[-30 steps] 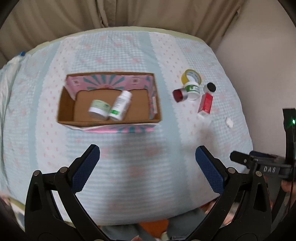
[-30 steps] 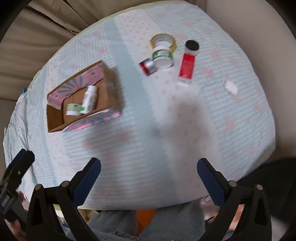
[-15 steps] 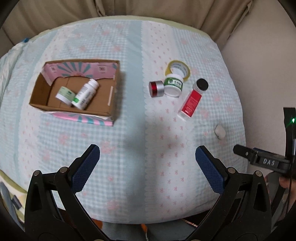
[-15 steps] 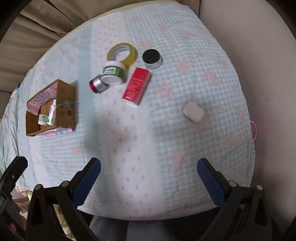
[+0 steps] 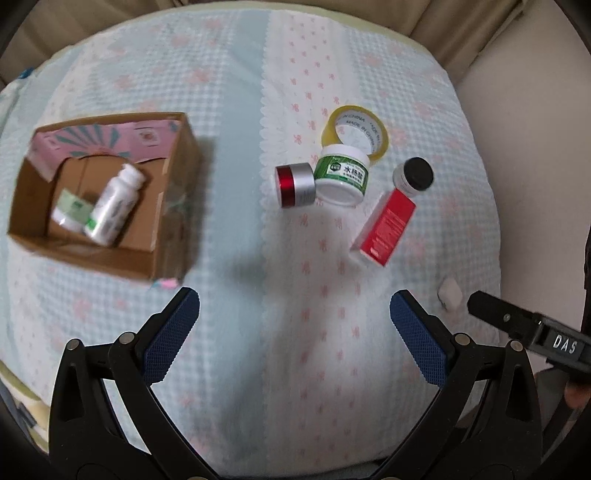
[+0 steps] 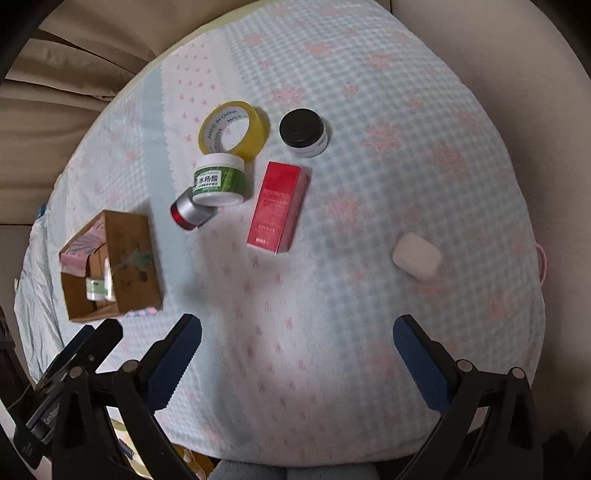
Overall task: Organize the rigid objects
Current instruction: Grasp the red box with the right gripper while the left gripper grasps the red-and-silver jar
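A cardboard box [image 5: 170, 206] [image 6: 129, 254] sits on the left of the checked cloth, holding a white bottle [image 5: 114, 206] and a small green-labelled jar [image 5: 70, 212]. To its right lie a red-and-silver jar [image 5: 295, 184] [image 6: 190, 213], a green-labelled white jar [image 5: 343, 177] [image 6: 219, 181], a yellow tape roll [image 5: 354, 129] [image 6: 234, 127], a black-lidded jar [image 5: 413, 177] [image 6: 303, 131], a red carton [image 5: 388, 225] [image 6: 279, 206] and a white case [image 5: 448, 295] [image 6: 417, 256]. My left gripper [image 5: 293, 336] and right gripper [image 6: 297, 358] are open and empty, above the cloth's near part.
The cloth covers a rounded surface whose edge falls away on all sides. Beige curtains [image 5: 461, 22] hang behind and a beige wall [image 6: 535, 74] is on the right. The right gripper's body [image 5: 528, 332] shows at the left view's right edge.
Both grippers have moved right and closer to the loose objects. The box has shifted to the left in both views. Both jaws stay open.
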`<action>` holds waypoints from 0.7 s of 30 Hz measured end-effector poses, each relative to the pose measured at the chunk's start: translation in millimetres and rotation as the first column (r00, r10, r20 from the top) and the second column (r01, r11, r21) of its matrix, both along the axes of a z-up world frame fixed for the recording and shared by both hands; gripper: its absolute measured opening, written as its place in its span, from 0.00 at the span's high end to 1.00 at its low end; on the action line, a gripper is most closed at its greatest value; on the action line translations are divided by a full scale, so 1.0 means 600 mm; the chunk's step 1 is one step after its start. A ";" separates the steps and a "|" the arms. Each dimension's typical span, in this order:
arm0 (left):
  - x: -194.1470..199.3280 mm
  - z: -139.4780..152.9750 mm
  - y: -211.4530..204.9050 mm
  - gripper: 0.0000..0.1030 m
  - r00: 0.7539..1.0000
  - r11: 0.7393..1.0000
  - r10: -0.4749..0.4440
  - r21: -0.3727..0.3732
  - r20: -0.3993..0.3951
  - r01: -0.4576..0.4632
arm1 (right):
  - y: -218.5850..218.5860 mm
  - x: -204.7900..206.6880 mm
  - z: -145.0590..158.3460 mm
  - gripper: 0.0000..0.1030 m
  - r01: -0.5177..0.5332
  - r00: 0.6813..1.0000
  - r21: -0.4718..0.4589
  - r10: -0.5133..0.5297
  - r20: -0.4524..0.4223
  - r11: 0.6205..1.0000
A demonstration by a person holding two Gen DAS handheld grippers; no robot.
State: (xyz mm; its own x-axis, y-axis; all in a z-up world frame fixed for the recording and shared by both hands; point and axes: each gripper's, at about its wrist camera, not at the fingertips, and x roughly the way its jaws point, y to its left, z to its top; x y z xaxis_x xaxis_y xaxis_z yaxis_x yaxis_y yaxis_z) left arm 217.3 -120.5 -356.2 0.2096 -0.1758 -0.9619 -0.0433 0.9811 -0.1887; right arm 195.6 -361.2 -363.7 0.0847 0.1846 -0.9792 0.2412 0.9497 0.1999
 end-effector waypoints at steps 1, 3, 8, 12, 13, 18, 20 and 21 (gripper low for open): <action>0.011 -0.011 -0.002 0.00 1.000 1.000 0.003 -0.005 -0.006 -0.003 | 0.000 0.010 -0.009 0.00 0.005 1.000 0.000 -0.005 -0.004 1.000; 0.038 -0.041 -0.005 0.00 1.000 1.000 0.011 -0.002 -0.027 -0.011 | -0.004 0.031 -0.032 0.00 0.032 0.999 0.003 -0.032 -0.022 0.999; 0.097 -0.107 -0.004 0.01 0.997 1.000 0.028 -0.006 -0.072 -0.029 | -0.019 0.080 -0.090 0.00 0.110 0.992 0.033 -0.108 -0.068 0.993; 0.138 -0.157 -0.007 0.01 0.993 0.999 0.014 0.036 -0.120 -0.010 | -0.015 0.112 -0.134 0.00 0.117 0.988 0.018 -0.115 -0.100 0.993; 0.144 -0.166 -0.007 0.01 0.992 0.999 0.010 0.036 -0.126 -0.006 | -0.011 0.118 -0.142 0.00 0.117 0.988 0.014 -0.115 -0.104 0.993; 0.172 -0.208 -0.026 0.05 0.990 0.999 -0.010 0.039 -0.140 0.016 | 0.009 0.142 -0.184 0.04 0.097 0.988 -0.020 -0.099 -0.119 0.995; 0.180 -0.218 -0.033 0.12 0.991 0.999 -0.014 0.050 -0.134 0.021 | 0.014 0.149 -0.194 0.04 0.094 0.988 -0.057 -0.100 -0.115 0.994; 0.182 -0.222 -0.035 0.15 0.991 0.998 -0.014 0.055 -0.133 0.022 | 0.016 0.153 -0.200 0.04 0.097 0.988 -0.072 -0.105 -0.113 0.993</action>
State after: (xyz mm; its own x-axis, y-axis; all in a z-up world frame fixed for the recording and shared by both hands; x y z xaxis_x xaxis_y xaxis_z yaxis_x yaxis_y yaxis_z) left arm 326.7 -141.2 -489.6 0.0766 -0.1237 -0.9894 -0.0466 0.9907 -0.1275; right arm 287.2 -351.5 -483.8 -0.0158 0.1151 -0.9932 0.3543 0.9295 0.1021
